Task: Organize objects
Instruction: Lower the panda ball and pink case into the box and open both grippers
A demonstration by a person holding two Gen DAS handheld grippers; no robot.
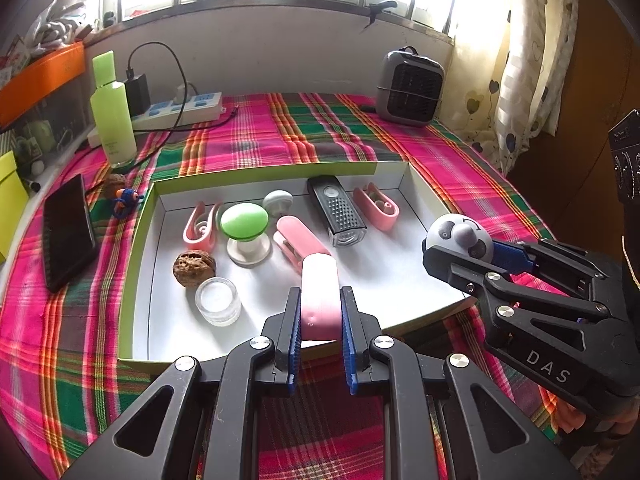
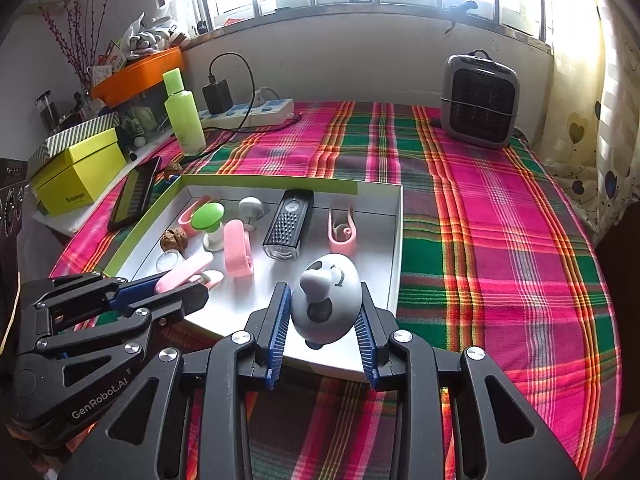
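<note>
1. Two grippers are in play. The left gripper is clamped on a pink clip, held above the near edge of the tray. The right gripper is clamped on a grey panda hook, held over the tray's near right corner.
2. Counting pink clips: one in the left gripper and three lying in the tray, namely one at the left, one in the middle and one at the right.
3. The tray also holds one green knob hook, one small grey hook, one black bike light, one walnut and one clear round jar.
4. Outside the tray, on the plaid cloth, sit a second walnut, a small blue and orange toy, one phone, one green bottle, one power strip and one grey heater.
5. Readable writing: "DAS" on the right gripper's arm and "GenRobot.AI" on the left gripper's arm. The bottle's print is too small to read.
6. A yellow box stands closed at the left, off the cloth.
</note>
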